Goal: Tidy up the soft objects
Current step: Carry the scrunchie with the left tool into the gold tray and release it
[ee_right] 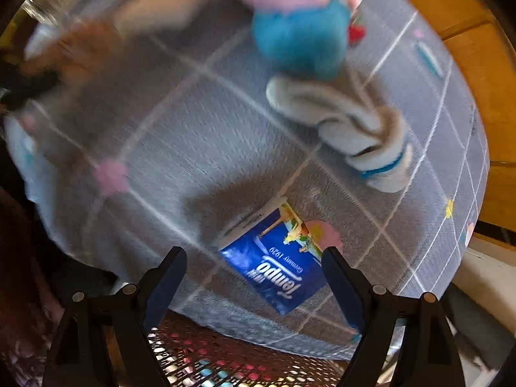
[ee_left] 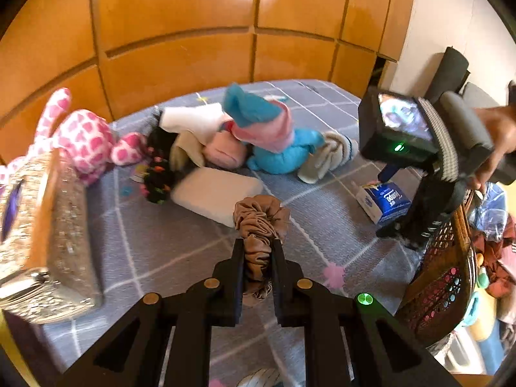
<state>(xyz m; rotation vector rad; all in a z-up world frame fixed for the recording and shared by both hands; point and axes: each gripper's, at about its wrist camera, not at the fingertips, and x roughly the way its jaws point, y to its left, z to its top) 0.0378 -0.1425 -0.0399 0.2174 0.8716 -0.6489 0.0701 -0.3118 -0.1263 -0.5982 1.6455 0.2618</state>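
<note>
Left wrist view: the left gripper (ee_left: 258,251) is clamped on a tan scrunchie (ee_left: 260,222), held above the grey checked bedsheet (ee_left: 154,245) near its front edge.

Right wrist view: the right gripper (ee_right: 254,267) stands wide apart over a blue tissue pack (ee_right: 277,258) beside the bedsheet's near edge, pads not touching it.

Tissue pack (ee_left: 385,202) on bedsheet (ee_left: 167,245) — beside basket (ee_left: 441,274).

Orange wooden panels (ee_left: 180,9) behind; grey grid-pattern sheet (ee_left: 154,245) underneath; white wall (ee_left: 451,32) at right.
</note>
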